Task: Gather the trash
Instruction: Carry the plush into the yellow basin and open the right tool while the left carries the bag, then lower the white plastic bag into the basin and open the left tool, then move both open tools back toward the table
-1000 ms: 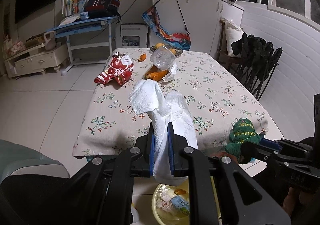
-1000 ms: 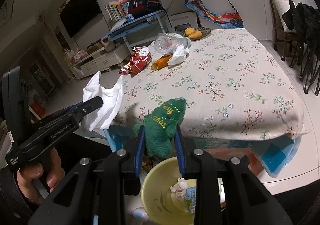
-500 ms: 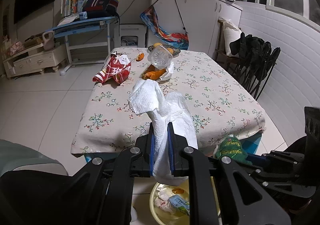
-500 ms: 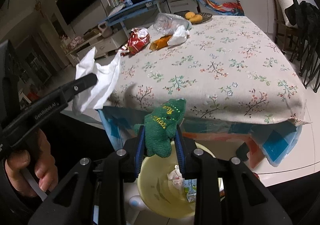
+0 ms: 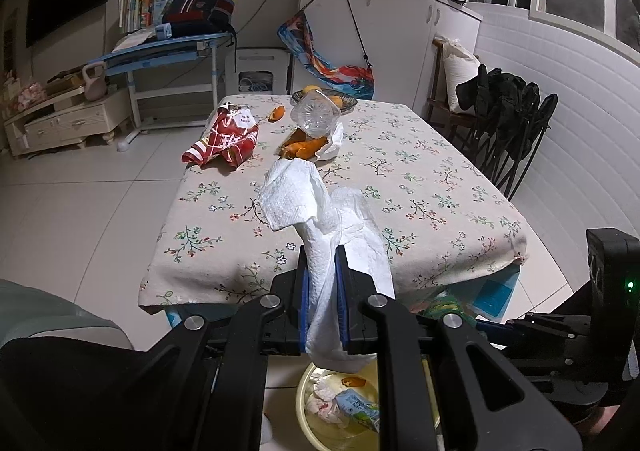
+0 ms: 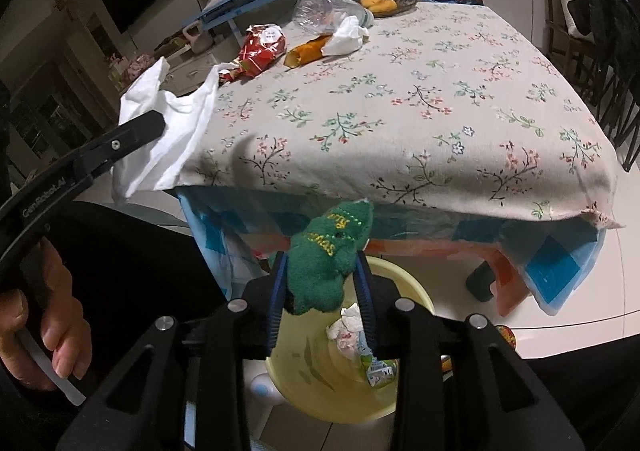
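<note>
My left gripper (image 5: 322, 255) is shut on a white paper towel (image 5: 298, 203), held above the near table edge; its black finger (image 6: 136, 131) also shows at the left of the right wrist view. My right gripper (image 6: 320, 271) holds a fuzzy green cloth (image 6: 324, 251) just below the table edge, over a yellow bin (image 6: 416, 285). Its jaws are opening, with the cloth still touching both pads. The bin (image 5: 300, 405) holds crumpled tissue and a small carton. A red snack bag (image 5: 224, 139), an orange wrapper (image 5: 304, 147), a clear bottle (image 5: 316, 115) and a white tissue (image 5: 335, 139) lie on the far table.
The table (image 5: 420, 179) has a floral cloth over it. A plate of fruit (image 5: 346, 102) and an orange peel (image 5: 277, 114) sit at its far end. Black folding chairs (image 5: 516, 123) stand to the right. A hand (image 6: 36, 323) grips the left handle.
My right gripper sank with the green cloth from table-top height to below the table edge, closer over the bin, and its jaws widened slightly. The left gripper and paper towel kept still.
</note>
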{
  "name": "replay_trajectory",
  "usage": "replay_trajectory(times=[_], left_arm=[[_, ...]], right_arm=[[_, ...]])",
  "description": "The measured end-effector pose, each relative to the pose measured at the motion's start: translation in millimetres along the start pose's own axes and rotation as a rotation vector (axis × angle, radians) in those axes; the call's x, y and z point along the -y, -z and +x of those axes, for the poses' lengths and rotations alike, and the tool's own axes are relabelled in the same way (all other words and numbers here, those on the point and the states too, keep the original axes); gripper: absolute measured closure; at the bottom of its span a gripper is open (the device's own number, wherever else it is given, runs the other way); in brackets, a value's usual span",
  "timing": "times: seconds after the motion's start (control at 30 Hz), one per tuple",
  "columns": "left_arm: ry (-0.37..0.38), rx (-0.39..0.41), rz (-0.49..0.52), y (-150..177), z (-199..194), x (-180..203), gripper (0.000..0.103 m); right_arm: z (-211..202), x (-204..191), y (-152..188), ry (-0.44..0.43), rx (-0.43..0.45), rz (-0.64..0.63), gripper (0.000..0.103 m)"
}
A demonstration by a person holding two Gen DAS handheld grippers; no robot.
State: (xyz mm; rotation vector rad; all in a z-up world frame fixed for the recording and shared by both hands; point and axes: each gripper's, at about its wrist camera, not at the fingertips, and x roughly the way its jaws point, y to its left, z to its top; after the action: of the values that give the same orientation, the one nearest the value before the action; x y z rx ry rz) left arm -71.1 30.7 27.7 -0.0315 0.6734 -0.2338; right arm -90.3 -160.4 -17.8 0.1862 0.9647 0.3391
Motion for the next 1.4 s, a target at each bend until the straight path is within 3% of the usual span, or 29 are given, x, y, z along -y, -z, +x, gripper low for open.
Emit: replay_trajectory(times=[0.13,0.43,0.6,0.77,0.87,0.97,1.07,1.2,1.33,1.4], left_arm=[[0.003,-0.003,0.002,1,0,1,0.091],[0.027,-0.017,0.012,7,0,8,0.091],[0.080,-0.071,0.033,20,3,18,0.091],[0.111,-0.138,0.081,35,9,35,0.091],[0.138,-0.219,0.099,46,20,44,0.091],[0.154,-0.302,0.105,58,31,47,0.083],[0.151,-0.340,0.116,64,36,51,0.066],[0.115,-0.308,0.136,64,31,54,0.044],[0.078,-0.270,0.151,60,26,55,0.034],[0.044,-0.225,0.152,55,22,54,0.025]], right_arm=[[1,1,0,-0.002,-0.008,0.002,0.067],[-9,8,-2,0.016,0.049,0.038,0.050],[-22,17,-5,0.031,0.125,0.083,0.041],[-33,27,-7,0.034,0.177,0.129,0.040],[-35,31,-9,0.038,0.194,0.148,0.039],[-36,33,-10,0.041,0.204,0.158,0.038],[-36,35,-11,0.043,0.208,0.164,0.036],[-35,36,-11,0.046,0.210,0.165,0.035],[-35,36,-10,0.054,0.212,0.166,0.033],[-34,36,-11,0.061,0.215,0.166,0.032]])
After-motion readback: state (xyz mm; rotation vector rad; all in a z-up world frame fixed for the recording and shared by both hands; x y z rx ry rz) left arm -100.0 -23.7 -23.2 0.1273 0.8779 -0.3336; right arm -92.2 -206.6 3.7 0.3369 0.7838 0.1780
